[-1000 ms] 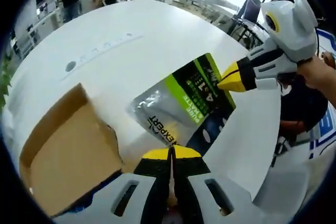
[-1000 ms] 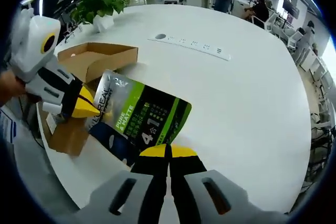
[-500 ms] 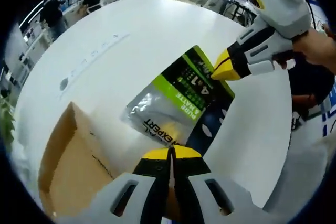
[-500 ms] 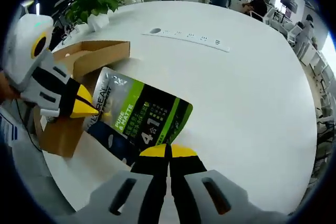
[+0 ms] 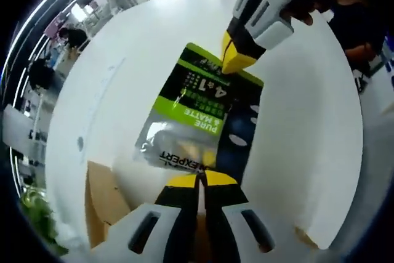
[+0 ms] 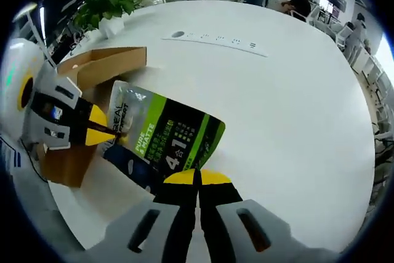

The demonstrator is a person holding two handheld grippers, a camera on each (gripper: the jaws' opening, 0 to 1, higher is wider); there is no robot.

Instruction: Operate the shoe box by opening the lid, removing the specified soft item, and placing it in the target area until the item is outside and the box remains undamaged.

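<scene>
Going left to right from the box [image 6: 92, 72] in the right gripper view: cardboard box sits open at far left w/ its lid flap up, potted plant [image 6: 111, 7] beyond it, and the left gripper [image 6: 104, 132] comes in just right of the box, yellow tips pressed together on the near-box end of the pouch [image 6: 163, 140]. Pouch (soft silver/green/black sachet) is outside the box, stretched away from it to the right, long axis running from box side toward the right gripper [image 6: 197, 180], whose jaws are closed and pinching the far-from-box end. Power strip [image 6: 215, 42] lies on the white table [image 6: 295, 109] well beyond the pouch, away from the box. In the left gripper view the same holds mirrored: box [image 5: 104, 204] low left, left gripper [image 5: 200, 180] clamped on the silver end of the pouch [image 5: 197, 115], right gripper [image 5: 237, 63] clamped on the opposite end. So both hold one end each; neither is nearer, pouch spans btwn them. Can't tell if pouch rests on the table or hangs just over it. Likely next: set it down on bare table right of the box, moving both ends together along that axis so it doesn't drag back over the box rim.
</scene>
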